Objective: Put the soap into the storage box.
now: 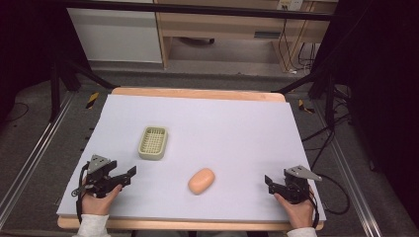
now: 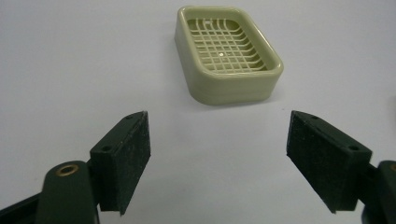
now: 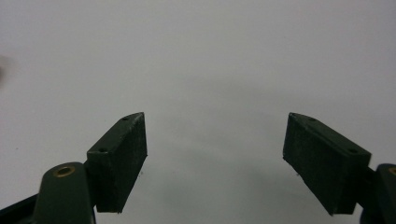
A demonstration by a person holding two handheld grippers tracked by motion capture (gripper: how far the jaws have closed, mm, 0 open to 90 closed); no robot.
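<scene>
Both tools, left tool [image 1: 129, 176] and right tool [image 1: 270, 182], rest lower frame, jaws wide apart and empty. Judged step: pre-approach; next, grasp the peach oval soap bar [image 1: 201, 180] at centre, then place in the pale green slotted plastic soap dish [image 1: 152, 143] upper left.

You hold the left gripper [image 1: 129, 174] at the lower left of the frame, resting on the white table sheet [image 1: 237, 128], its jaws pointing toward the centre. The right gripper [image 1: 269, 181] sits at the lower right, aimed left. Between them, low in the middle, lies the peach-coloured soap [image 1: 201, 180]. Above and left of it stands the pale green soap dish [image 1: 153, 142], apart from both grippers.
</scene>
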